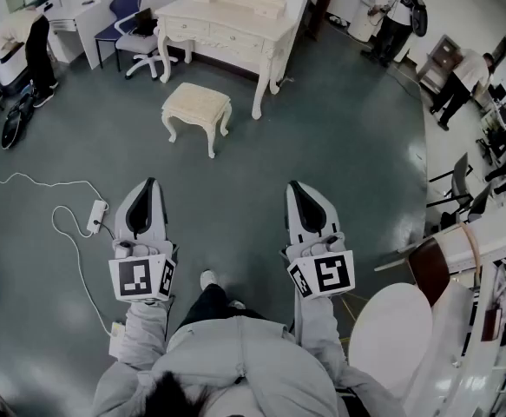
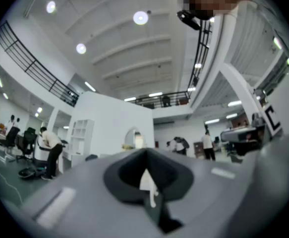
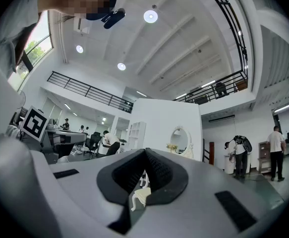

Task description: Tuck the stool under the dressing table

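- A power strip (image 1: 96,215) and its white cable (image 1: 27,181) are lying on the floor (image 1: 339,146) at about 9 o'clock of the left claw. The person is probably best walking forward wide of them, so that no foot is catching the cord.
- The left claw (image 1: 151,182) is pressed together with nothing pinched. It is pointing toward 12 o'clock and hanging in the air, well apart from the stool.
- The stool (image 1: 197,104) is standing upright on the floor at roughly 11 o'clock from the person. It is out in the open in front of the dressing table, apart from it and not yet tucked under.
- The dressing table (image 1: 226,23) is standing beyond the stool at 12 o'clock. By the look of it, the push should be running straight into the open space between its legs.
- The step in hand is looking like the approach. Both claws are needing to reach the stool's near side first, one toward each end of the seat, so that the push is going evenly and the stool is not swinging into a table leg.
- The right claw (image 1: 294,186) is likewise closed up tight and empty, level with the left one and aiming at 12 o'clock. In the right gripper view the stool is showing small and far off past its tip.
- Pushing low and slowly should be keeping the stool from tipping.
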A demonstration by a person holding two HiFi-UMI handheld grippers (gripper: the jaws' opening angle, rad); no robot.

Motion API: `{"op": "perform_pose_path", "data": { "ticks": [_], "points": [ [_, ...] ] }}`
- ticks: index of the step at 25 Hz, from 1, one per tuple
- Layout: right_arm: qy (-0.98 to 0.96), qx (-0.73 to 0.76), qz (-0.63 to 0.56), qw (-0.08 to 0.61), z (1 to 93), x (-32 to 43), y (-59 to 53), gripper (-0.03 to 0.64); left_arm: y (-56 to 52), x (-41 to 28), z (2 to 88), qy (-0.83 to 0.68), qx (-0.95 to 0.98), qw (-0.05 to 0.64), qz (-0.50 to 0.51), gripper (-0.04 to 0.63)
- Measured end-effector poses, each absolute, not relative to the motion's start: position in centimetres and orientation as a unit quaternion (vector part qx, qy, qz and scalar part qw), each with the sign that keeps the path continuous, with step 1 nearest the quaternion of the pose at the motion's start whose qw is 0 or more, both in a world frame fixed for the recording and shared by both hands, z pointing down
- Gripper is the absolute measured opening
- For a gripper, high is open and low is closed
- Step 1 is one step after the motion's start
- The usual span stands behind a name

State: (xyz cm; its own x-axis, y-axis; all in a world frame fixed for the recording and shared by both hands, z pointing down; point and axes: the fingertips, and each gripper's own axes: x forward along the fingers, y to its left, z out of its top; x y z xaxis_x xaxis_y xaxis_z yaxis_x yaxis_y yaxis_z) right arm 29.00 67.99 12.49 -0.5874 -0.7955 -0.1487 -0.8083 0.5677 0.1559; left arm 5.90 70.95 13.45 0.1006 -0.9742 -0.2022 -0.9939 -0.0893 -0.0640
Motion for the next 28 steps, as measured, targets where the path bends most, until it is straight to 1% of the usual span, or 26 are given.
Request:
{"op": "perform_pose_path", "data": {
  "ticks": [13,23,28],
  "points": [
    [0.881,-0.460,0.100,0.036,12.9,29.7,67.6,-0.008,70.4,6.2,13.3,0.665,-0.739,0.092,0.052,0.009],
    [0.884,-0.456,0.094,0.052,12.4,28.8,63.2,-0.008,65.6,5.5,13.1,0.658,-0.746,0.093,0.056,0.009],
    [0.886,-0.450,0.098,0.057,12.1,27.1,59.9,-0.008,62.6,4.0,12.9,0.660,-0.743,0.096,0.060,0.009]
  ]
}}
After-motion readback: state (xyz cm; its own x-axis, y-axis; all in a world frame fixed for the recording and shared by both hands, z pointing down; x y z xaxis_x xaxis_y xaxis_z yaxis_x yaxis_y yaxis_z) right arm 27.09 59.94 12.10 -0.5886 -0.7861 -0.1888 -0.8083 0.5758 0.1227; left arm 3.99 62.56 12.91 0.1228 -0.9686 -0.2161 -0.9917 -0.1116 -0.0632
